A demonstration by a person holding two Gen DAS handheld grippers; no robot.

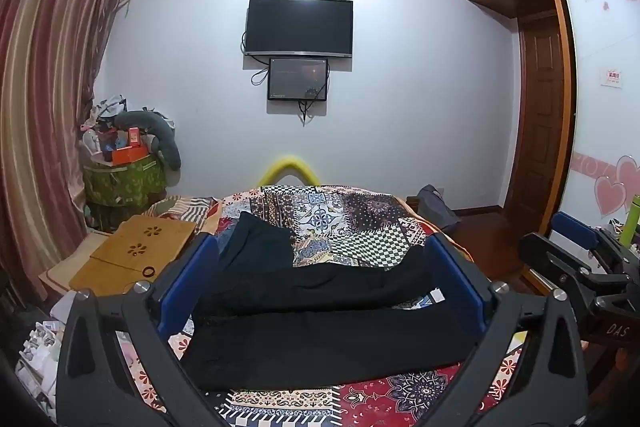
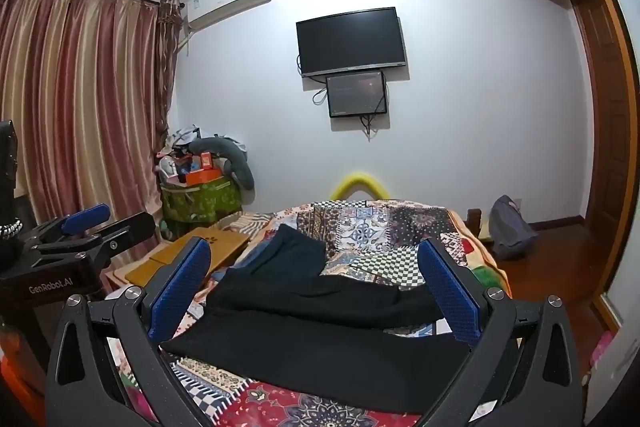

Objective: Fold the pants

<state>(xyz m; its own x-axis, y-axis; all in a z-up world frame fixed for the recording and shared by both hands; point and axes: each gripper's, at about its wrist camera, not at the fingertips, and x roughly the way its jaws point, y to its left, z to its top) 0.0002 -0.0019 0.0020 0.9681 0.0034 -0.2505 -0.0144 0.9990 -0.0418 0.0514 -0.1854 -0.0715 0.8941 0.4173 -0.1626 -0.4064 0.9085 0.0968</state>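
Note:
Black pants (image 1: 320,323) lie spread on a patchwork bed cover (image 1: 340,219). The two legs run across the bed and another part reaches toward the far left. They also show in the right wrist view (image 2: 320,323). My left gripper (image 1: 322,259) is open, held above the near edge of the pants, with nothing between its blue pads. My right gripper (image 2: 314,263) is open and empty too, above the same pants. Each gripper shows at the side of the other's view, the right one (image 1: 576,251) and the left one (image 2: 92,227).
A wooden lap table (image 1: 136,251) sits on the bed's left side. A pile of boxes and bags (image 1: 124,163) stands by the curtain (image 1: 44,107). A grey bag (image 2: 512,227) lies on the floor at the right. A TV (image 1: 298,27) hangs on the wall.

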